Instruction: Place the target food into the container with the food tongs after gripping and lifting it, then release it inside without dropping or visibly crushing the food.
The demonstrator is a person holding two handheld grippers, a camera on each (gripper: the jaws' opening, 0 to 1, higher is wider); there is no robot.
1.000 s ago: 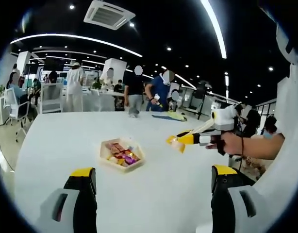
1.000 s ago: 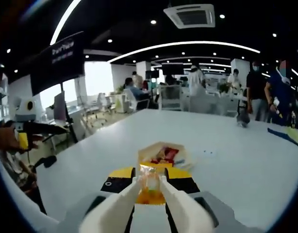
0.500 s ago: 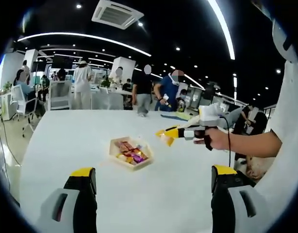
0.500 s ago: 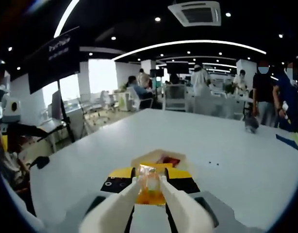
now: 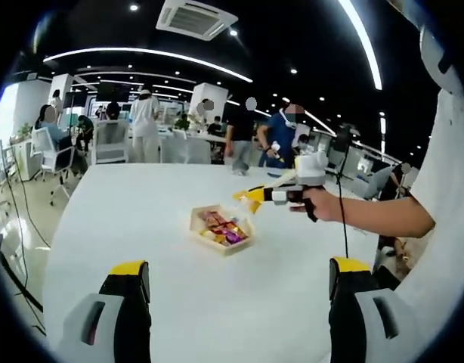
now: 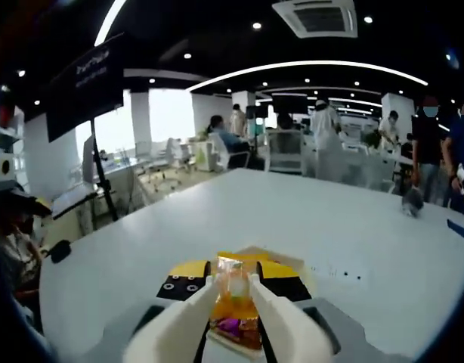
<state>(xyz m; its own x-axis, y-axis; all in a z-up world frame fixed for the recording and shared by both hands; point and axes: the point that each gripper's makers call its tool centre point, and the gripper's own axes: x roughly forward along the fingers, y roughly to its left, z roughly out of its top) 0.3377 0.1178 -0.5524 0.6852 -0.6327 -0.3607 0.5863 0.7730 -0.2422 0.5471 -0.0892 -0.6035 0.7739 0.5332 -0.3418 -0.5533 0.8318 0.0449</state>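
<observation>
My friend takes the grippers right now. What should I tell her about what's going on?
Right gripper: shut on a wrapped candy, held just above the tray.
Left gripper: open, holding nothing, hanging back over the white table.
Tray: sits mid-table, already has several wrapped sweets in it.
Done: candy gripped and lifted, carried over to the tray.
Left: lower it a little, open the fingers gently inside the tray, then pull away without squashing it.
</observation>
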